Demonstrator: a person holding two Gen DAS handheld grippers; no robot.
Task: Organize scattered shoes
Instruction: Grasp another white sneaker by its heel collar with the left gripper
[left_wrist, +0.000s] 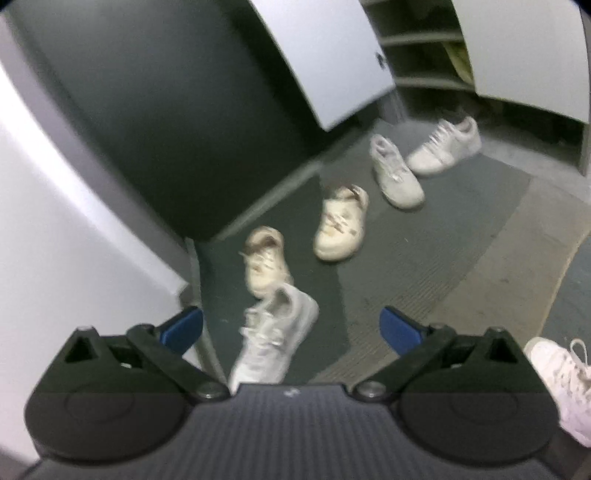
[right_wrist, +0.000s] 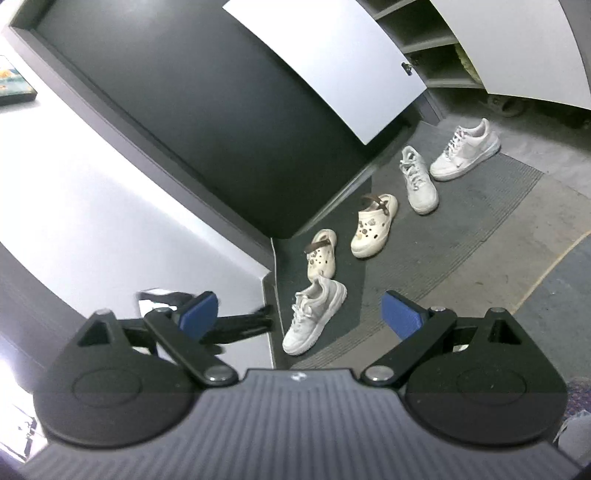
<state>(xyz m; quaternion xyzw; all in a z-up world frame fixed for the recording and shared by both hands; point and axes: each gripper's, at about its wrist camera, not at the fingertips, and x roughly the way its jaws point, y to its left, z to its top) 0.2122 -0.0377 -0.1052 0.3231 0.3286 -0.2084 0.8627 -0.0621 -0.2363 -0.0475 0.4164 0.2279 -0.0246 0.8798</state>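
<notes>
Five pale shoes lie scattered on the grey mat (right_wrist: 461, 221): nearest sneaker (right_wrist: 314, 317), two clogs (right_wrist: 321, 254), two far sneakers (right_wrist: 419, 181). Left gripper (left_wrist: 291, 328) and right gripper (right_wrist: 301, 314) hover wide open, empty.

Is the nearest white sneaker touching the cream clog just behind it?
Cannot tell. In the right wrist view the heel of the nearest white sneaker overlaps the toe of the cream clog, with no gap visible, but overlap alone does not prove contact. The left wrist view is blurred.
</notes>
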